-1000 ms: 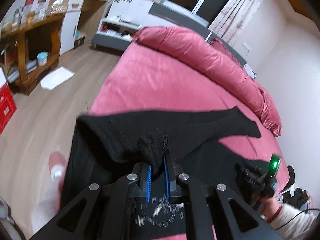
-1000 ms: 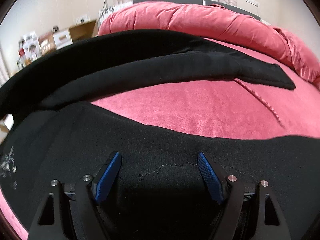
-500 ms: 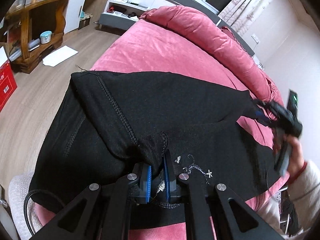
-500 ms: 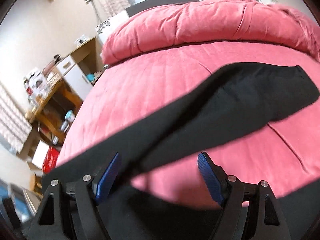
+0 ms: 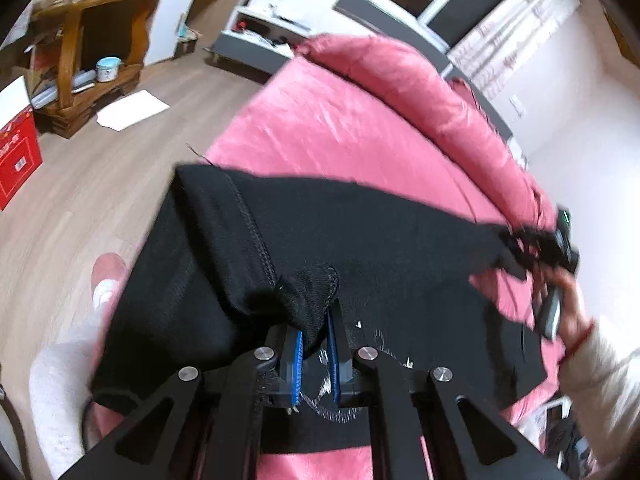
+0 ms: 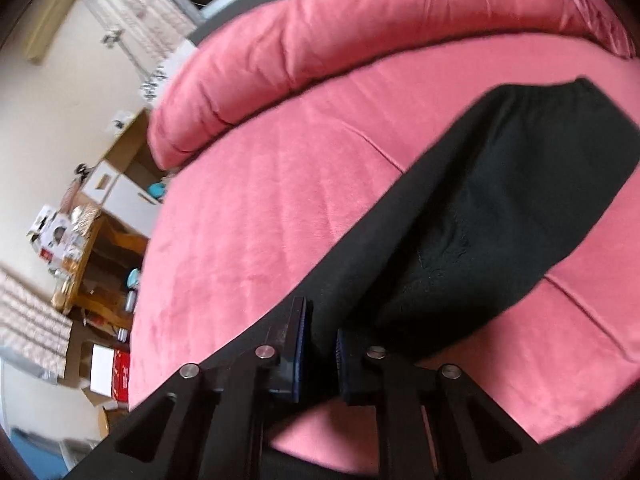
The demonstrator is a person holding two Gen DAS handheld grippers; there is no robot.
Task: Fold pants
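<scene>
The black pants (image 5: 360,248) lie spread over the near edge of the pink bed (image 5: 340,128). My left gripper (image 5: 314,332) is shut on a bunched fold of the pants fabric. In the left wrist view my right gripper (image 5: 536,244) holds the far end of the pants at the right, above the bed. In the right wrist view my right gripper (image 6: 320,344) is shut on an edge of the pants (image 6: 500,200), and a leg stretches away to the upper right over the bed (image 6: 260,220).
A rolled pink duvet (image 5: 420,92) lies along the bed's far side. A wooden shelf (image 5: 80,48), a red box (image 5: 16,156) and paper (image 5: 132,110) stand on the floor to the left. A slippered foot (image 5: 104,280) is by the bed's edge.
My right gripper was open over the pants; it has closed on the fabric edge and lifted it. My left gripper has kept its hold, and the view has tilted.
</scene>
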